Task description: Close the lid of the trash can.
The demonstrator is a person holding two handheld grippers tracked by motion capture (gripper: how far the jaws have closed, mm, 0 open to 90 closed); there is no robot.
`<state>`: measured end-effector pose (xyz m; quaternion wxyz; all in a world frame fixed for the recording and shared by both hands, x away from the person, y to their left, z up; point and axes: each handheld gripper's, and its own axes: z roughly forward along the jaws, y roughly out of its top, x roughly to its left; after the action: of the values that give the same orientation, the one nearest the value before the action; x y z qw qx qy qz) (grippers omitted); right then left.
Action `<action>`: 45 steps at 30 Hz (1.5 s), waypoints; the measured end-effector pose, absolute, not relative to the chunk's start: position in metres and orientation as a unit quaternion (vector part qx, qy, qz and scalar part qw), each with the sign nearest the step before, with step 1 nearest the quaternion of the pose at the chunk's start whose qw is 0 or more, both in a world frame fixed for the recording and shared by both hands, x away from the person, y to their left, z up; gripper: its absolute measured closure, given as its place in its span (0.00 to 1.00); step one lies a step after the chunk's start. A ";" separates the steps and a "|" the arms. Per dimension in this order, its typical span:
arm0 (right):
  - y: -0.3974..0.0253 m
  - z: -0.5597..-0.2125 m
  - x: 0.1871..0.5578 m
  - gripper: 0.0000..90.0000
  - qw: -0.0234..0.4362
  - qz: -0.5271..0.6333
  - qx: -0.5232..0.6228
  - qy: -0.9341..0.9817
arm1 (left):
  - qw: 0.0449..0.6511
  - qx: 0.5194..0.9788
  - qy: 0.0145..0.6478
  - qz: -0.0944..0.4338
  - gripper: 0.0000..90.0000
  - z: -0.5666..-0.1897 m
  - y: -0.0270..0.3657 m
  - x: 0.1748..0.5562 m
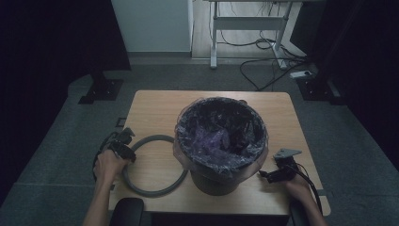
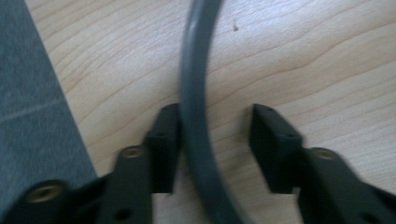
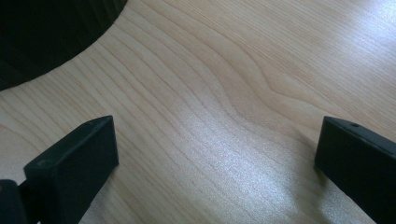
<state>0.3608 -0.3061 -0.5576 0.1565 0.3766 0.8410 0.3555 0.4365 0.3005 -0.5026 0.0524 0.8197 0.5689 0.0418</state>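
Grey ring [image 1: 155, 165]: lying flat on the wooden table [image 1: 155, 108], on its left half, and its right arc runs in just beside the foot of the bin, close enough that I can't tell whether they touch.
Ring up close [image 2: 194, 116]: in the left gripper view the grey band curves straight up between the two black jaws, flat on the wood grain.
Left gripper [image 1: 123, 145]: down at the ring's left arc, tongs apart and straddling the band; one jaw is right against the ring, the other stands clear on the far side, so nothing is clamped.
Left hand [image 1: 109, 165]: wrapped round the gripper's handle at the table's left edge, forearm coming up from the bottom.
Right gripper [image 1: 274, 175]: low over the table's near right part, just beside the bin, jaws spread wide over bare wood with nothing between them.
Right gripper up close [image 3: 217, 149]: open grain between the two black jaws, a dark curved shape in the upper left corner.
Bin [image 1: 220, 141]: dark, round, upright mid-table, lined with a crinkled translucent bag [image 1: 211, 141] folded out over the rim.
Beyond the table: grey carpet floor [image 1: 61, 136], a white desk frame [image 1: 249, 23] and loose cables [image 1: 268, 61] at the back.
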 end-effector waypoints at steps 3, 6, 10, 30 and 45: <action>-0.306 -0.558 0.361 0.00 0.157 0.355 0.376 0.841 | 0.037 0.822 0.568 0.029 0.82 -0.502 0.300 0.442; -0.306 -0.558 0.361 0.00 0.157 0.356 0.376 0.841 | 0.028 0.818 0.574 0.024 0.86 -0.502 0.299 0.444; -0.306 -0.558 0.361 0.00 0.157 0.356 0.376 0.841 | 0.034 0.811 0.584 0.015 0.88 -0.501 0.303 0.446; -0.306 -0.558 0.361 0.00 0.157 0.356 0.376 0.841 | 0.064 0.803 0.591 -0.041 0.89 -0.455 0.323 0.449; -0.306 -0.558 0.361 0.00 0.158 0.355 0.376 0.841 | 0.078 0.804 0.587 -0.057 0.89 -0.404 0.346 0.446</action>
<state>0.3607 -0.3060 -0.5576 0.1576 0.3765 0.8409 0.3554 0.4463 0.3460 -0.4040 0.0775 0.8037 0.5872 -0.0571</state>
